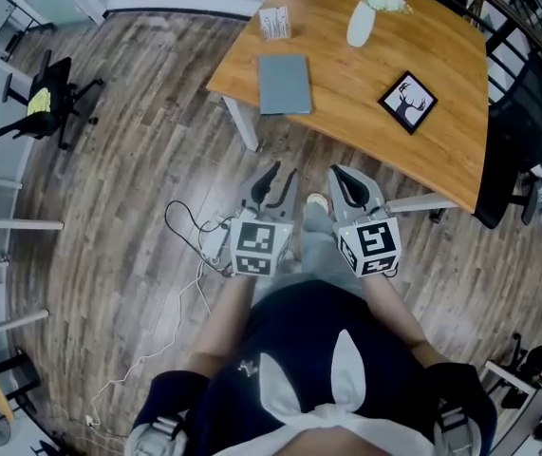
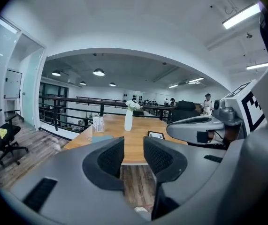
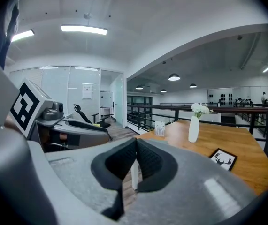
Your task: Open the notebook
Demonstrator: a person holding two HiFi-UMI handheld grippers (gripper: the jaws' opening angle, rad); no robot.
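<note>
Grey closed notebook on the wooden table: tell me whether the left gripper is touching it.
Apart. The head view shows the left gripper over the floor, short of the wooden table, with bare tabletop between it and the grey notebook.

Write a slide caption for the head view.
Left tongs and right tongs hover over the floor, short of the wooden table where the closed grey notebook lies.

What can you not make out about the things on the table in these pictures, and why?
Notebook: in the head view, too small to tell which edge is the spine.
Notebook again: in the left gripper view, mostly hidden behind the left claw.
Card stand: print too small to read in every view.
Table: far corner cut off by the head view's top edge.
</note>
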